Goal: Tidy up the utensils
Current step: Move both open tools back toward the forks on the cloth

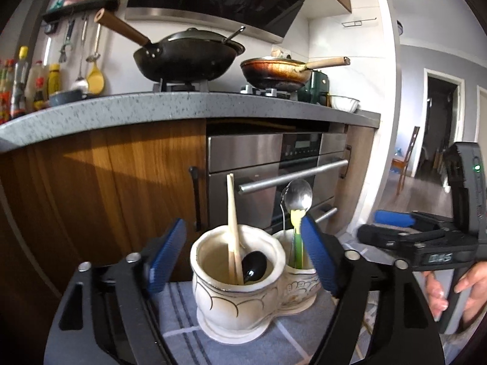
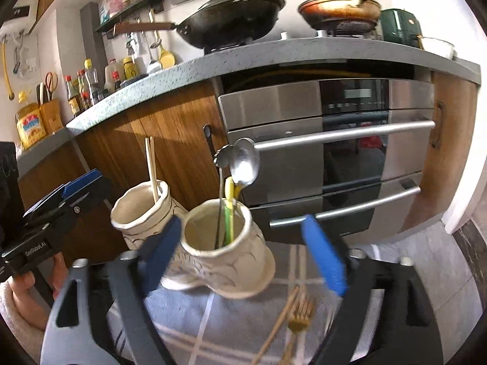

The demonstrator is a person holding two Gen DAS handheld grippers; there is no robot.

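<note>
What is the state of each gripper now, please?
Left gripper: open, holding nothing, around the ceramic holder.
Right gripper: open, holding nothing.

Between the blue-padded jaws, a cream holder (image 1: 240,289) with dark scalloped linework is shown on a grey, white-striped cloth (image 1: 268,346); a golden fork (image 2: 299,313) is shown.

- Holder (image 1: 240,301): cream ceramic, 2 joined cups, upright on a grey checked cloth.
- One cup: chopsticks (image 1: 232,225) leaning upright, black spoon (image 1: 254,266) bowl-down.
- Other cup: steel spoon (image 2: 245,161) bowl-up, yellow-green handle.
- Gold fork (image 2: 299,313) and a chopstick (image 2: 275,328) lie on the cloth.
</note>
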